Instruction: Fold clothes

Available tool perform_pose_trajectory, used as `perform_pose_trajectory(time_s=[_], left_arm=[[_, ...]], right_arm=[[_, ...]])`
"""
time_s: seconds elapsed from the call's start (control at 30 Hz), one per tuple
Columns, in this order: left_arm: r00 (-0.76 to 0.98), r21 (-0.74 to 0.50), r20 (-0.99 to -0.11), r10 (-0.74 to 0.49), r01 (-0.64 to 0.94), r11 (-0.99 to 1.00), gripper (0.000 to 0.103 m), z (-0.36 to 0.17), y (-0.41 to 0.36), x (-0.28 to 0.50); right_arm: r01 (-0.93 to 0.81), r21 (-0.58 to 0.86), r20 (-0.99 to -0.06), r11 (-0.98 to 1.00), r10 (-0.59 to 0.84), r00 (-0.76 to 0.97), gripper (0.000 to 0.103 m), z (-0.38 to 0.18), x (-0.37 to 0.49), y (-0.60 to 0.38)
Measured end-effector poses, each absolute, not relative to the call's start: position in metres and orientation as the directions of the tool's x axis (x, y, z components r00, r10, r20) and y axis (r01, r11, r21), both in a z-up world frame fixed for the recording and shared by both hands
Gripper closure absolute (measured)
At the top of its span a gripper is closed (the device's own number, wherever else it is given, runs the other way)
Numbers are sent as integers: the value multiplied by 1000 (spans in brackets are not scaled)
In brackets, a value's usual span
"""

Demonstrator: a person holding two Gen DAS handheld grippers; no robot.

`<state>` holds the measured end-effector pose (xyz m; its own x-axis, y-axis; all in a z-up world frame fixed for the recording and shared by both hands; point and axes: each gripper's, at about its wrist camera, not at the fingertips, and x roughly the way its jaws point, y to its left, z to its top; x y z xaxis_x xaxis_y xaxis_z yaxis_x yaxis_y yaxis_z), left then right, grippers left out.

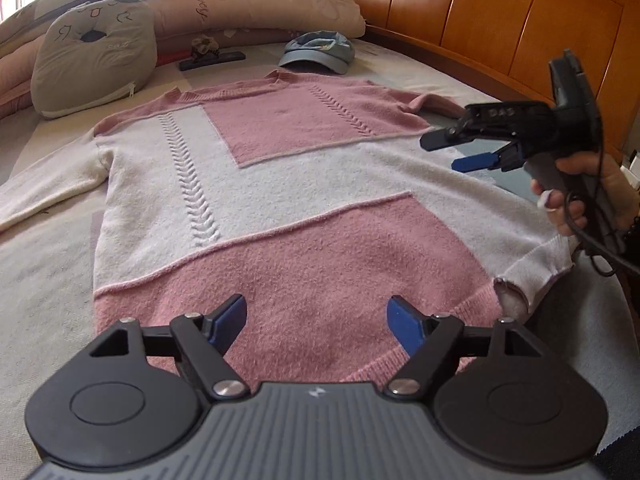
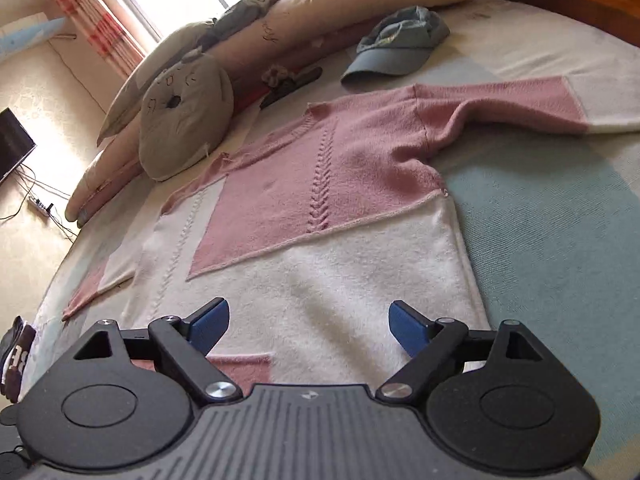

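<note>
Pink-and-white sweater (image 1: 288, 200) is laid flat on bed (image 2: 540, 240); left gripper (image 1: 316, 316) and right gripper (image 2: 308, 318) are held above it, jaws spread, nothing pinched.

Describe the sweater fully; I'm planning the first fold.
The sweater is a fuzzy knit in pink and white blocks with two braided cable lines and a ribbed collar and hem. It lies flat and unfolded, front up, on the bed, collar toward the pillows, sleeves spread to both sides. Neither open gripper touches it.
</note>
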<state>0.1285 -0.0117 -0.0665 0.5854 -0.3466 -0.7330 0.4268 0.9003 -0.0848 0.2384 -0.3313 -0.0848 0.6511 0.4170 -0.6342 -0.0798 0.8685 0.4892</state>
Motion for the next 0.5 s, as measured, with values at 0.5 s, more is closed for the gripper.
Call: perform_pose_trajectory(time_s=[0.5], left_arm=[[618,-19,-732,-286,401,916,18,-73,-4,131]], right_arm=[[-227,260,-615,939,342,711,12,-72,206,-287]])
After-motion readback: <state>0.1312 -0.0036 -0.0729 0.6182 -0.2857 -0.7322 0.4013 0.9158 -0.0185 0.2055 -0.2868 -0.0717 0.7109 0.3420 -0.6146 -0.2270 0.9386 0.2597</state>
